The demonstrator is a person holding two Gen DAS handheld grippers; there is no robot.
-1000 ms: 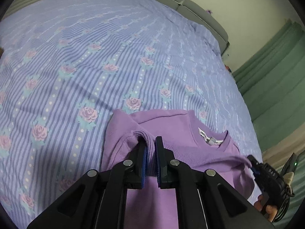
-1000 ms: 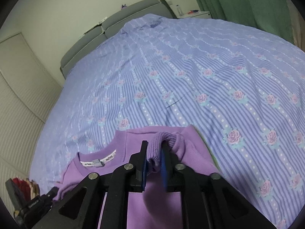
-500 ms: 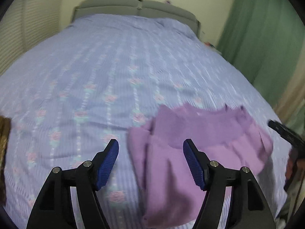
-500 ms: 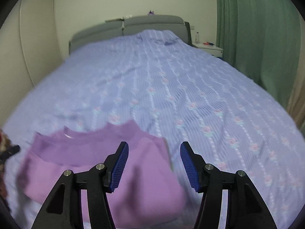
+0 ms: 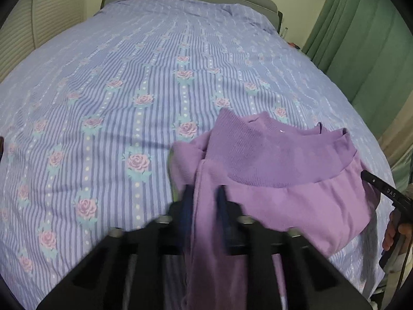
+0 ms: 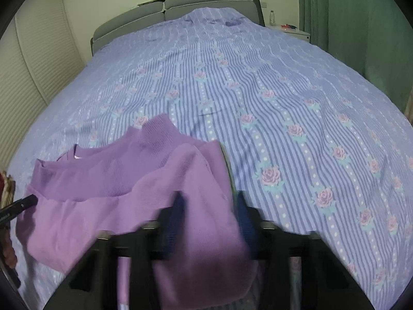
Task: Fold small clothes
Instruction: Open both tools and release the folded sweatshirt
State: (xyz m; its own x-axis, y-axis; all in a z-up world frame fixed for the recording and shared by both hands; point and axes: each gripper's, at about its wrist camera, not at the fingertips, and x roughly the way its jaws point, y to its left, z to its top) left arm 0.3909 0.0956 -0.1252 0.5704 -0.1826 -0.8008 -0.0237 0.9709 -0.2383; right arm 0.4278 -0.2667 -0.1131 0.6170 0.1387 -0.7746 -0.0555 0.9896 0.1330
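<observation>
Purple sweater [image 5: 278, 170] sits lower centre-right in the left wrist view and lower left in the right wrist view [image 6: 124, 186], on the striped rose bedspread [image 5: 129, 90] near the foot of the bed. It's already folded over itself: ribbed hem band [image 5: 289, 160] lies across the top, collar edge peeks out behind it

Left gripper [image 5: 204, 206]: fingers look narrowed on a fold of cloth at the sweater's left edge, fabric runs down between them. Motion blur, so I read it as gripping the sweater, not certain how tight

Right gripper [image 6: 209, 214]: cloth sits between the blue fingers [image 6: 245, 219] at the sweater's right edge, but the gap looks wide and it's blurred, so I cannot tell if it's clamped yet

Why held this way: one gripper on each side edge, roughly mirrored, so I judge the next fold gets lifted evenly and the bundle doesn't skew

Versus half a second ago: both sets of fingers were spread wide and hovering above the sweater with nothing in them; now both are down into the fabric and the gaps are smaller. The sweater's shape has barely changed. A second ago each gripper was pinching a cuff, so this is a fresh grab after a release

My other gripper's tip [image 5: 376, 183] shows at the right edge of the left view
</observation>
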